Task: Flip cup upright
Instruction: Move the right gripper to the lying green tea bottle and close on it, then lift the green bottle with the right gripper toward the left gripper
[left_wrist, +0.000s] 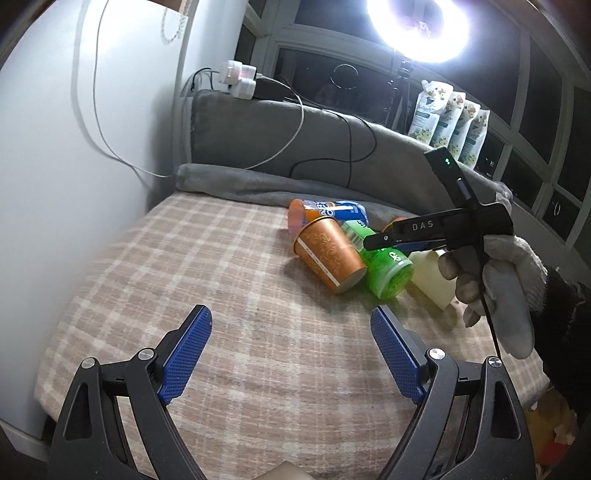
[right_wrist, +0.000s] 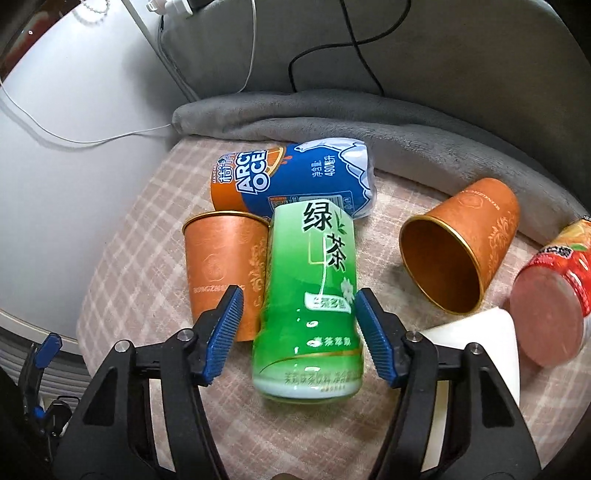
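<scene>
My right gripper (right_wrist: 299, 325) gapes wide astride the lying green tea bottle (right_wrist: 310, 295) (untouched); the left gripper (left_wrist: 291, 354) is wide too, near the orange paper cup (left_wrist: 327, 254) lying sideways.

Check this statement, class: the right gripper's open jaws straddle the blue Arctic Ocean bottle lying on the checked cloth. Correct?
Not quite. In the right wrist view the open right gripper straddles the green tea bottle, not the blue one, which lies farther back. The rest holds: it lies on the checked cloth.

I see two orange cups (right_wrist: 225, 273) (right_wrist: 461, 243), a green bottle (right_wrist: 314, 295), a blue-orange bottle (right_wrist: 291, 177), and beige plaid cloth (left_wrist: 240, 295).
</scene>
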